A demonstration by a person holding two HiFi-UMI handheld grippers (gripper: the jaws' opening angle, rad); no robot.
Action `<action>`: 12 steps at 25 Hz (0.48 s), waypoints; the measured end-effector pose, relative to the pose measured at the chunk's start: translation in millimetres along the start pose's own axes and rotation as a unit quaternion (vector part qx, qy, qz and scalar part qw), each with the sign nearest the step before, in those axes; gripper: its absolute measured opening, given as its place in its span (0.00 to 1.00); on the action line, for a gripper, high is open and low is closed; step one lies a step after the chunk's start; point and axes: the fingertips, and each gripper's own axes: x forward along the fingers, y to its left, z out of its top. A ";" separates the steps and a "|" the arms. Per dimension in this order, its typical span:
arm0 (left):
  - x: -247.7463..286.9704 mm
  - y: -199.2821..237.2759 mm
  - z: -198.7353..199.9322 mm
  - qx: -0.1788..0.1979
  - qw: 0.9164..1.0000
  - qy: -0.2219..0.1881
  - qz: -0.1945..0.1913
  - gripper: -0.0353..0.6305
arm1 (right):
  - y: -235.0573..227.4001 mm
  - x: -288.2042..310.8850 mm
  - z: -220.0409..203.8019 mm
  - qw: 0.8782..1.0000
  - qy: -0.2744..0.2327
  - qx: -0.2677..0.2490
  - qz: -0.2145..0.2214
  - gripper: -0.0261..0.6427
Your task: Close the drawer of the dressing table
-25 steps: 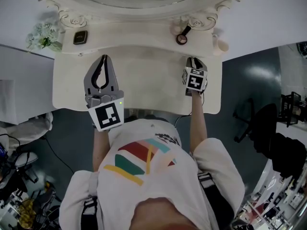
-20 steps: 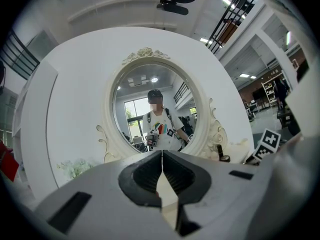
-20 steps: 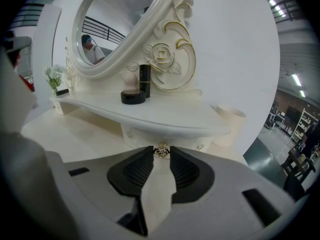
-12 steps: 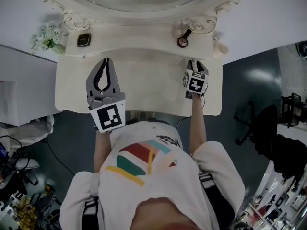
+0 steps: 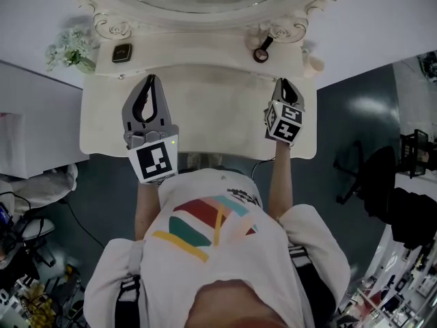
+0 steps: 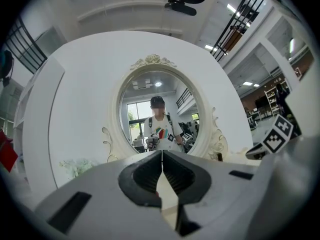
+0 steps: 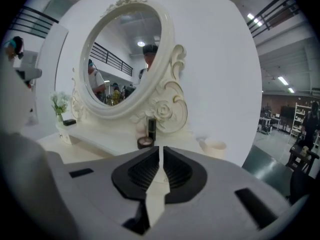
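Hovering above the counter (image 5: 218, 115) of the dressing table, the left gripper (image 5: 149, 80) and right gripper (image 5: 283, 83) carry nothing. The left jaws are pressed together, and the right jaws have just been closing, all but together on empty air. No drawer juts past the front edge, so it looks already pushed in, which would explain the idle grippers.

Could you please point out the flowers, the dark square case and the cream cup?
flowers (image 5: 68, 48), head view, on the blossoms.
dark square case (image 5: 123, 52), head view, on its top.
cream cup (image 7: 214, 146), right gripper view, on its side.
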 end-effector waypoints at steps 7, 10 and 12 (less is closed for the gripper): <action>-5.6 2.4 11.2 -0.026 1.000 -0.017 -0.003 0.06 | 15.8 -52.7 88.3 0.992 -0.123 -0.006 0.008 0.04; -6.1 5.8 23.9 -0.042 0.998 -0.039 0.006 0.06 | 30.5 -77.0 117.3 0.985 -0.169 0.000 0.020 0.04; -8.4 4.7 26.6 -0.039 0.998 -0.042 0.003 0.06 | 42.1 -92.4 133.5 0.980 -0.196 0.002 0.030 0.04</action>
